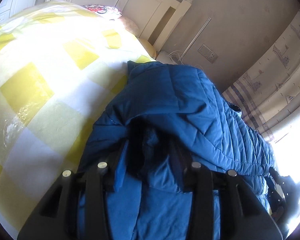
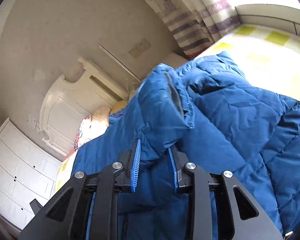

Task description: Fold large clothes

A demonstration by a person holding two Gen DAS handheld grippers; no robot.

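Note:
A blue quilted puffer jacket [image 1: 182,108] hangs lifted above a bed with a yellow and white checked cover [image 1: 40,84]. My left gripper [image 1: 150,160] is shut on a thick fold of the jacket, which drapes over both fingers and hides their tips. In the right wrist view the same jacket [image 2: 230,116] fills the right half. My right gripper [image 2: 155,154] is shut on a bunched edge of it, next to a cuff or collar opening. Its blue ribbed pads [image 2: 137,166] press the fabric from both sides. The right gripper's black body also shows in the left wrist view [image 1: 278,192].
A white headboard [image 1: 150,6] and pillows [image 1: 104,12] lie at the bed's far end. A beige wall with sockets [image 1: 208,53] and a patterned curtain [image 1: 274,80] stand behind. White cabinet doors [image 2: 16,172] show in the right wrist view.

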